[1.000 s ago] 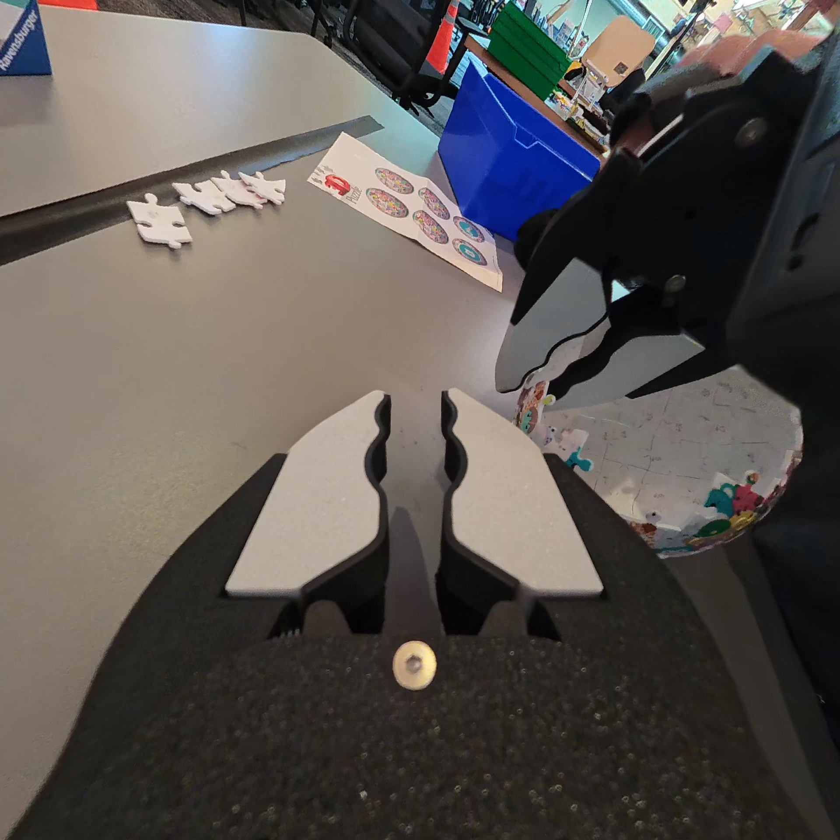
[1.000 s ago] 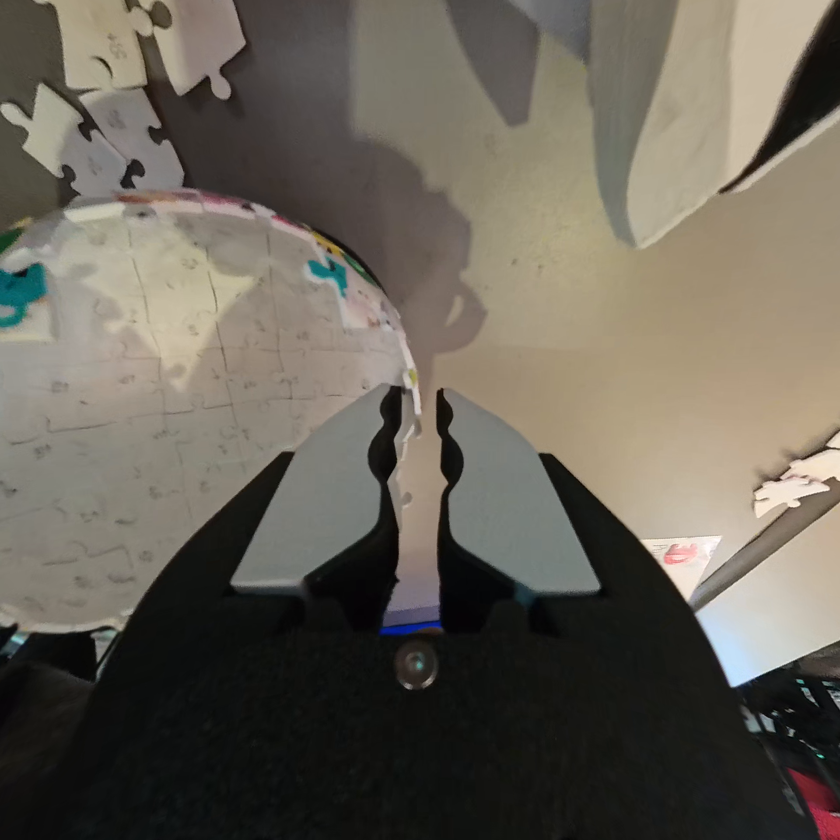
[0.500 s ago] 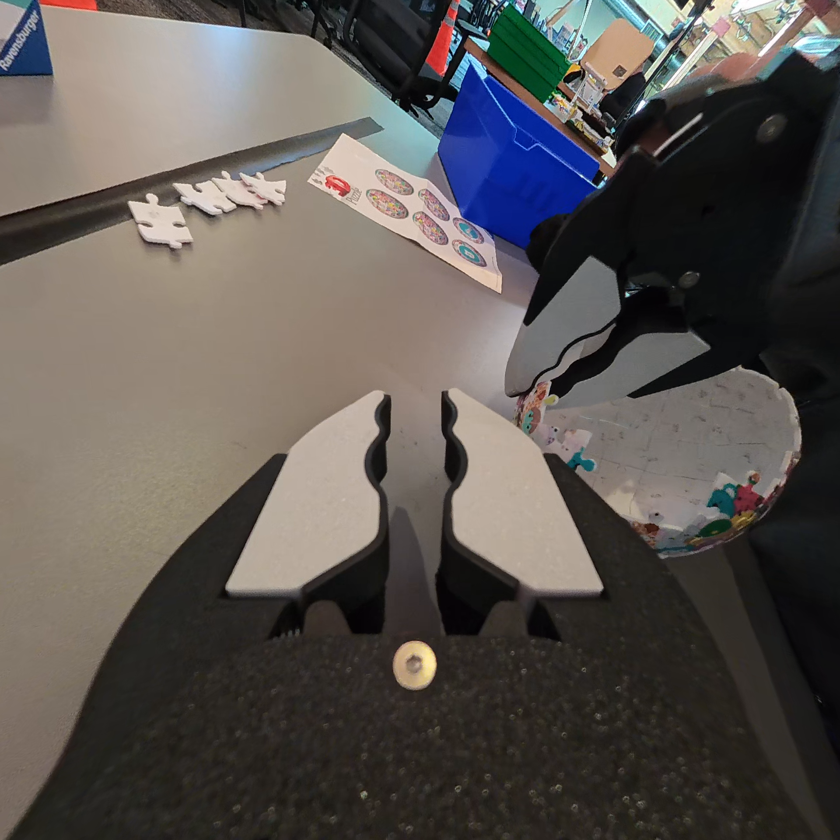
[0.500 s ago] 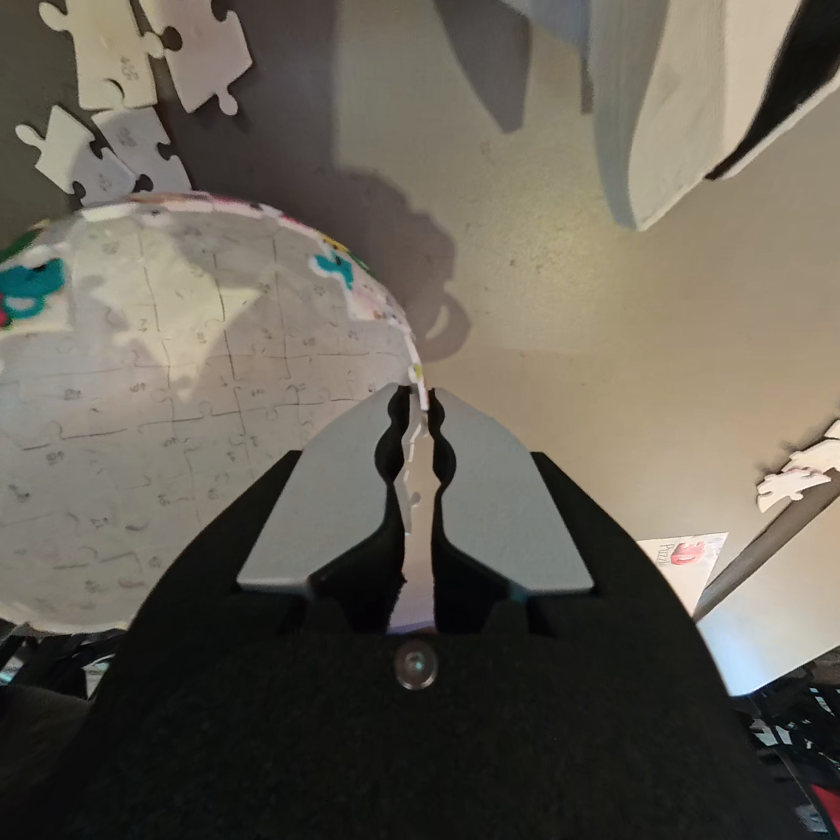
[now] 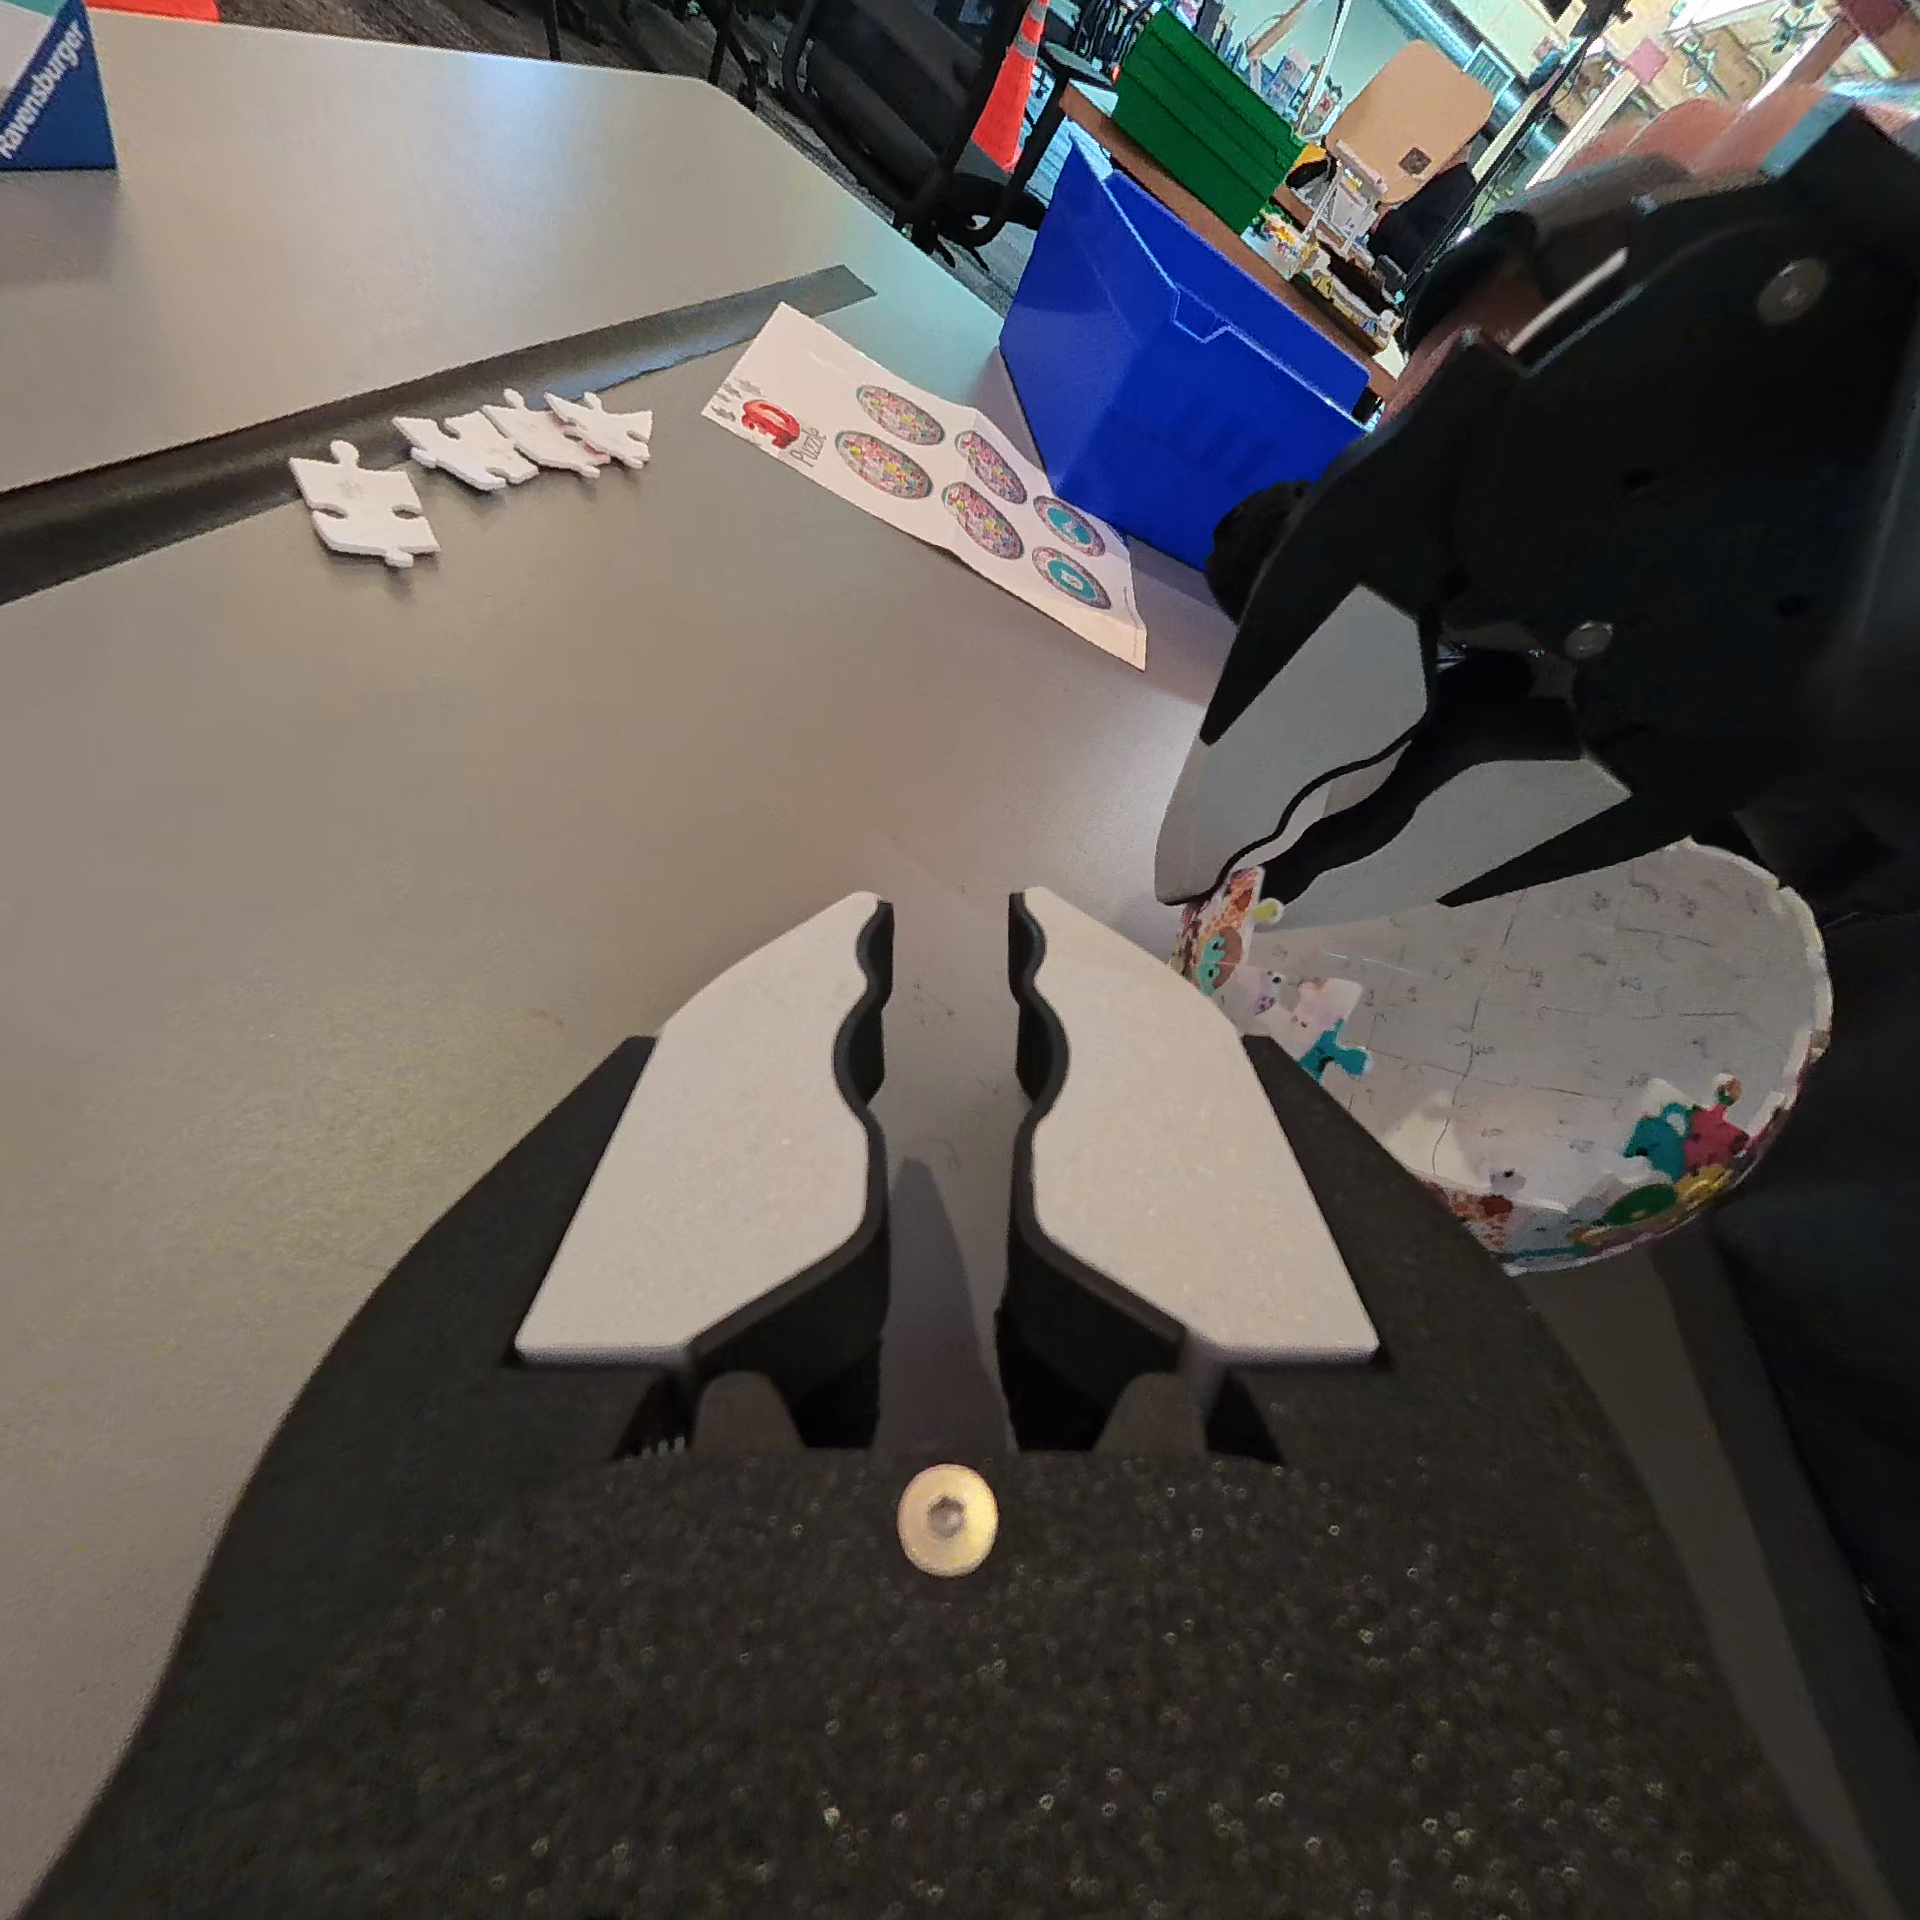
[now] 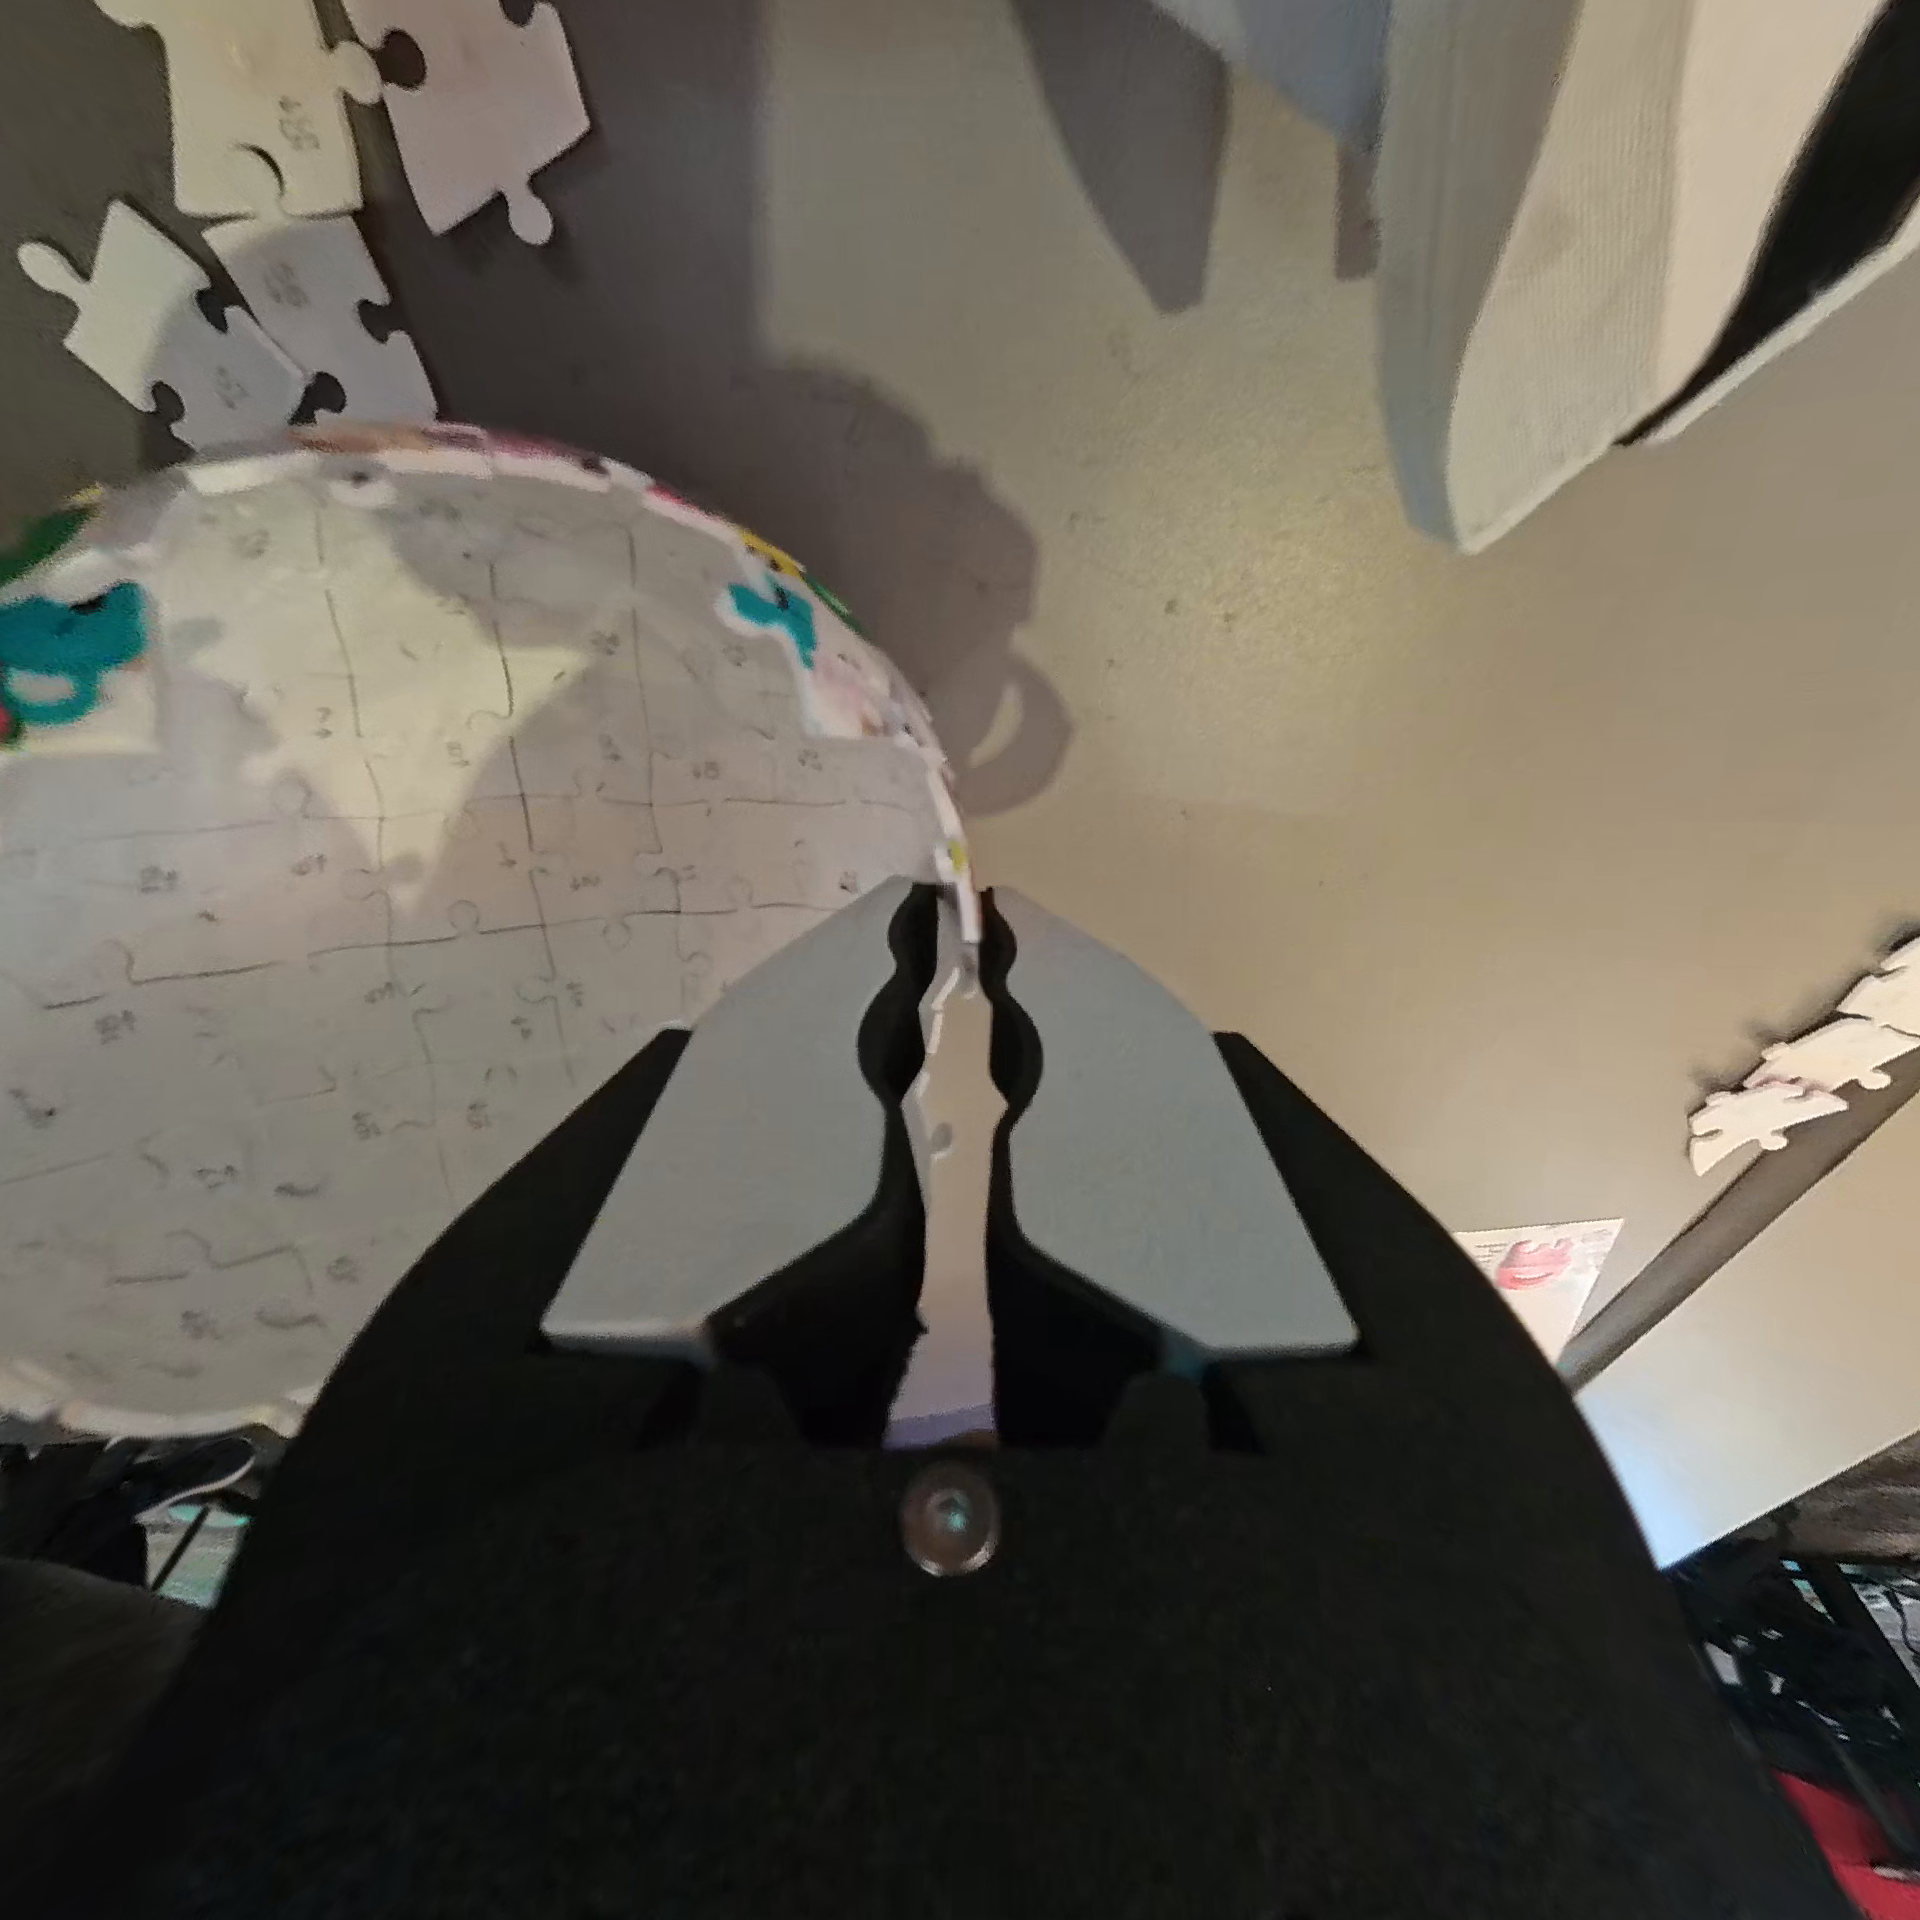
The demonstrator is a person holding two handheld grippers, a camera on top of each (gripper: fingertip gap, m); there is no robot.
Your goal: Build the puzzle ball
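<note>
Left wrist view: left gripper (image 5: 948,914) hovers low over the grey counter (image 5: 520,779), jaws parted with a narrow gap, nothing between them. To its right, the right gripper (image 5: 1242,883) comes in from above, tips angled down onto the near rim of the half-built puzzle ball (image 5: 1558,1060). Ball is an open shell, white numbered inside facing up, coloured print on the outside, sitting at the right counter edge.

Right wrist view: right gripper (image 6: 958,904) jaws are pinched on the thin rim of the puzzle ball (image 6: 416,883), rim edge running down the slot between the fingers (image 6: 790,1122). Cannot tell if that edge is a separate piece or already locked in.

Loose white puzzle pieces (image 5: 468,468) lie in a row far-left on the counter beside a dark seam strip (image 5: 156,509); more pieces (image 6: 312,187) lie just past the ball in the right view. Printed instruction sheet (image 5: 935,478) lies flat beyond, blue bin (image 5: 1153,416) behind it, blue box corner (image 5: 52,94) at top left.
</note>
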